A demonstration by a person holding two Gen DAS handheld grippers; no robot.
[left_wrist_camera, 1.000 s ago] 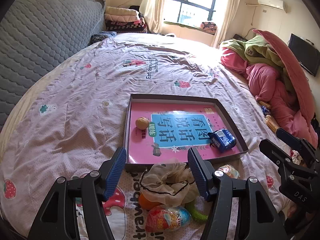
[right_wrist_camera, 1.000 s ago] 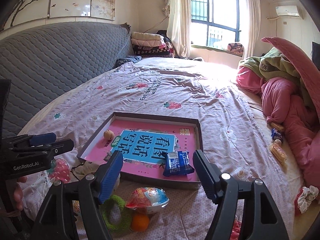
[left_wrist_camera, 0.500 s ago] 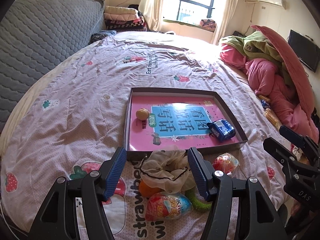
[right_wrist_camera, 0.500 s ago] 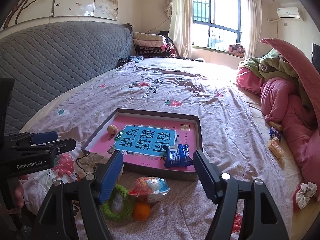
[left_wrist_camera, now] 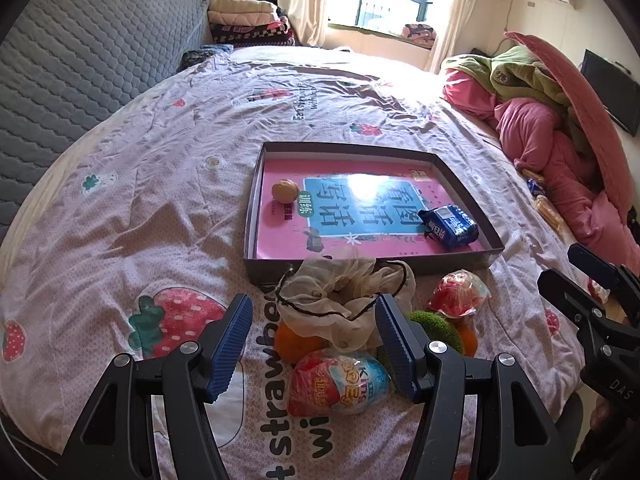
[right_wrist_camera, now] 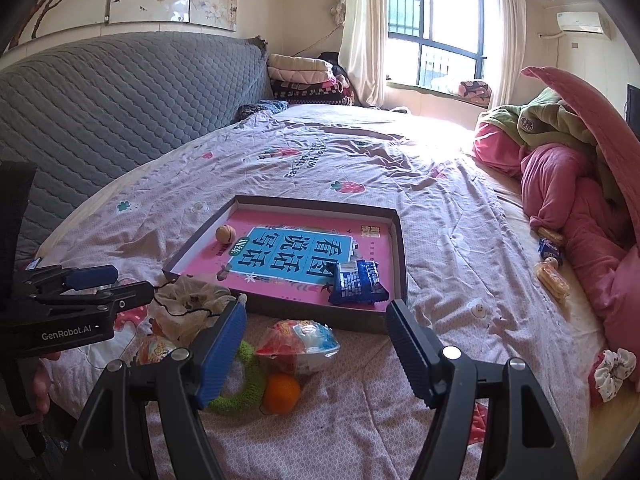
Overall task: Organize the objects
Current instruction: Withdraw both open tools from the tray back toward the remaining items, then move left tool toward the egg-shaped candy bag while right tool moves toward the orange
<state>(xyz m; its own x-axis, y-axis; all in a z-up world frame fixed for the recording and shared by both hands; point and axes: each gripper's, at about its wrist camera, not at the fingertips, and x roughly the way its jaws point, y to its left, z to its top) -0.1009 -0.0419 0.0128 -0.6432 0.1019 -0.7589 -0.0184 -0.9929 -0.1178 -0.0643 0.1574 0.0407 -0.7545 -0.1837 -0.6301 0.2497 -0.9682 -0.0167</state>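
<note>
Where the shallow box (left_wrist_camera: 256, 216) sits: one book (left_wrist_camera: 360, 208), one walnut (left_wrist_camera: 285, 191) at ten o'clock, one blue packet (left_wrist_camera: 448, 226) at four. Left gripper (left_wrist_camera: 312, 344) and right gripper (right_wrist_camera: 316, 344): both wide, empty.

Home bedroom: quilted headboard (right_wrist_camera: 120, 96), strawberry-print bedsheet (right_wrist_camera: 360, 152), folded blankets (right_wrist_camera: 304, 76).

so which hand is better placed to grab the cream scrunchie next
Left, probably. The cream scrunchie lies right ahead of the open left gripper, between its fingers. In the right wrist view it sits off to the left of the right gripper.
</note>
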